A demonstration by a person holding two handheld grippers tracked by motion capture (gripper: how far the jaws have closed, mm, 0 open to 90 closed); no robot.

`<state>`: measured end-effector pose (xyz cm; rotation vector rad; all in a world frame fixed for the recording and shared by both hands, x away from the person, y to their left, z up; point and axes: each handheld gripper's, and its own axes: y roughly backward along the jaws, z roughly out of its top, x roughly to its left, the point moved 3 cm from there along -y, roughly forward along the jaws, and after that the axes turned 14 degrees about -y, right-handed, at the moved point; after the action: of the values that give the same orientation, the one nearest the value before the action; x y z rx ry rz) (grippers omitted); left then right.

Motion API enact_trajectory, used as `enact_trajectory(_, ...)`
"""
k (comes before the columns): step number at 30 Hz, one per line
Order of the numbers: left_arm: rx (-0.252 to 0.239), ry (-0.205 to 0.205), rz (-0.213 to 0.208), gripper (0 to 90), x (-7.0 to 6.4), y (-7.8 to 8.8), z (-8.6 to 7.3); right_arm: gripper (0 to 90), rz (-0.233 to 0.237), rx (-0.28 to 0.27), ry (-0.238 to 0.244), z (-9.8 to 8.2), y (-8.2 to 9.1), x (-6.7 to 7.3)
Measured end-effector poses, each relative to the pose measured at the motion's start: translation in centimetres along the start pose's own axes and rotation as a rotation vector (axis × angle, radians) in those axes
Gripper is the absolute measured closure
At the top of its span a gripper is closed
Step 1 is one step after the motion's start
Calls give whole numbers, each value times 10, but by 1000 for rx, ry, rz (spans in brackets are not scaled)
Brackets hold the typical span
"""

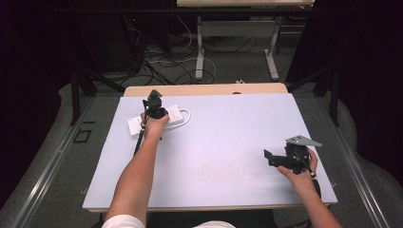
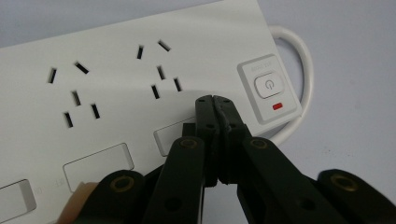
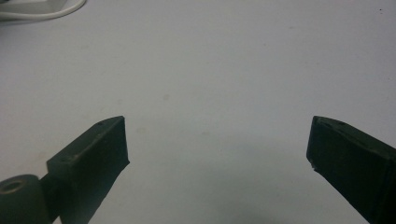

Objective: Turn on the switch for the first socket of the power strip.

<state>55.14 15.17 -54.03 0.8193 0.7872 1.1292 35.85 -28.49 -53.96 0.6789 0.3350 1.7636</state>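
The counter [image 1: 223, 156], covered in a pale sheet, takes up the middle of the high view. On it, toward the upper left of the sheet, lies a white power strip [image 1: 135, 124] with its white cord [image 1: 186, 115] looping off its right end.

The left hand-held gripper [image 1: 153, 105] hangs over the middle of the strip. In the left gripper view the left hand-held gripper [image 2: 214, 99] has its jaws pressed together with nothing between them, and the tips sit on or just above the strip's face, just left of the power button [image 2: 267, 85] and its small red light [image 2: 278, 107], below the right-hand group of socket holes [image 2: 159, 70].

The step in hand looks like pressing that button. To do it well, the closed tips should shift a little toward the right of that view until they are centred over the button, then push straight down, lightly, so the strip does not slide or tip on the sheet.

The right hand-held gripper [image 1: 272, 157] rests at the lower right of the high view, well apart from the strip, with its jaws spread wide and holding nothing.
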Motion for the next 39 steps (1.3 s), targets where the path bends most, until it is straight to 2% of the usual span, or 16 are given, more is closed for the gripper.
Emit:
enact_trajectory(9,1,-4,0,897,0,0,0,47,-2,5,-7,0,0,0)
enact_trajectory(15,1,-21,1,889,-1,0,0,47,1,7,-14,-1,-1,1)
enact_trajectory(20,-13,-40,15,872,-2,0,1,48,-2,8,-13,-1,0,1)
enact_trajectory(23,-19,-37,4,863,-4,0,1,48,-2,6,-11,-1,-1,0)
enact_trajectory(25,-21,-43,10,852,-5,0,1,48,-1,7,-14,-1,-1,0)
enact_trajectory(29,-34,-82,32,812,-7,1,2,48,-2,7,-10,-1,-1,0)
enact_trajectory(35,-62,-113,23,756,-10,5,3,48,0,7,-5,-1,-1,-1)
enact_trajectory(39,-73,-112,18,704,-10,7,3,48,-2,7,-14,-1,-1,0)
